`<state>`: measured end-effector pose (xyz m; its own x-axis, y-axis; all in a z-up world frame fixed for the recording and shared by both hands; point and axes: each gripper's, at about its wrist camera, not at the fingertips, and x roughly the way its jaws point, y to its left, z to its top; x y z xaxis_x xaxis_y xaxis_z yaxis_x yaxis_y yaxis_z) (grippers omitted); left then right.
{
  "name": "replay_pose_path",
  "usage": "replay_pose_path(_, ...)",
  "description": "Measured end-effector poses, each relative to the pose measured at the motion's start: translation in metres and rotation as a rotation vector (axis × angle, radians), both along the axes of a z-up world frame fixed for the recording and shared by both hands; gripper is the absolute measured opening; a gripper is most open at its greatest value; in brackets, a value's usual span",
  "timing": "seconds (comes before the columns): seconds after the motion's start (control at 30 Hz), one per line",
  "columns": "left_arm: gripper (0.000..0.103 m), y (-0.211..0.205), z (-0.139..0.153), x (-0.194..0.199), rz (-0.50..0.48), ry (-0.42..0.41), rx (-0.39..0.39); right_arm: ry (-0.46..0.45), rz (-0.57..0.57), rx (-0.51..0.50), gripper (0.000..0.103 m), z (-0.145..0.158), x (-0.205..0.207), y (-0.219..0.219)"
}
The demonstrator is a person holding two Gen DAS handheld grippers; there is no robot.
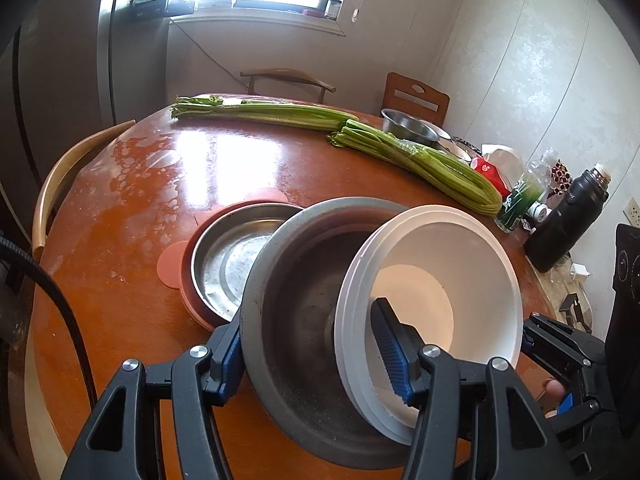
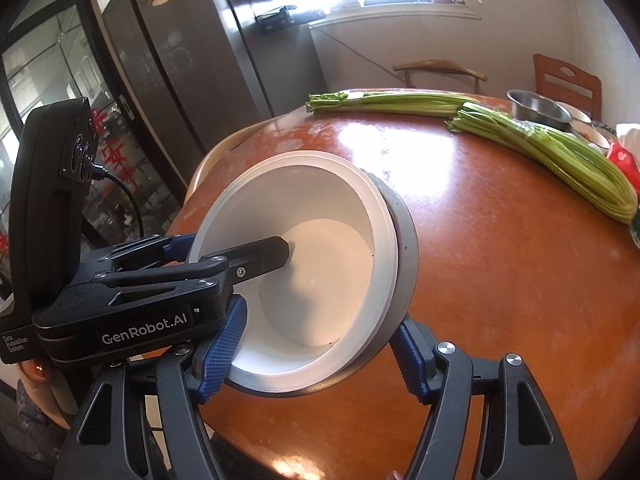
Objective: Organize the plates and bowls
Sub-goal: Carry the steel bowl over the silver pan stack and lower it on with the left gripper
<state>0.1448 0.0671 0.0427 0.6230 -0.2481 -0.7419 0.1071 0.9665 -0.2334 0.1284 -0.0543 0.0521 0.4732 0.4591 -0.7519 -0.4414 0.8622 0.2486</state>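
Observation:
A grey steel bowl [image 1: 296, 380] with white bowls [image 1: 460, 280] nested inside hangs tilted above the round orange table [image 1: 140, 320]. My left gripper [image 1: 306, 332] is shut on this stack, one pad outside the steel wall and the other inside the white bowl. In the right wrist view my right gripper [image 2: 320, 320] is shut on the same stack's near rim, its left pad inside the white bowl [image 2: 320, 280] and its right pad outside the steel bowl [image 2: 406, 236]. On the table behind the stack, a steel plate [image 1: 228, 268] lies in a pinkish dish [image 1: 188, 304].
Two celery bunches [image 1: 420, 160] lie across the far side of the table. A small steel bowl [image 1: 408, 126], a plastic bottle [image 1: 520, 200], a black flask [image 1: 568, 224] and packets crowd the right edge. Chairs [image 1: 48, 196] ring the table, and a fridge [image 2: 180, 60] stands at the left.

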Motion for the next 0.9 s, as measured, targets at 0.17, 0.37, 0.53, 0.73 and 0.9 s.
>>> replay_pose_path(0.17,0.057,0.018,0.002,0.017,0.023,-0.004,0.003,-0.001,0.022,-0.006,0.072,0.001,0.023,0.019)
replay_pose_path(0.37,0.057,0.043,-0.003,0.039,0.055,0.014,-0.01,0.008,0.045,-0.021,0.072,-0.004,0.048,0.044)
replay_pose_path(0.53,0.057,0.055,-0.013,0.053,0.071,0.035,-0.017,0.019,0.054,-0.041,0.072,-0.012,0.064,0.059)
replay_pose_path(0.73,0.057,0.066,-0.024,0.066,0.073,0.055,-0.028,0.035,0.051,-0.054,0.072,-0.02,0.072,0.067)
replay_pose_path(0.9,0.057,0.069,-0.032,0.073,0.072,0.072,-0.035,0.048,0.045,-0.062,0.072,-0.025,0.075,0.071)
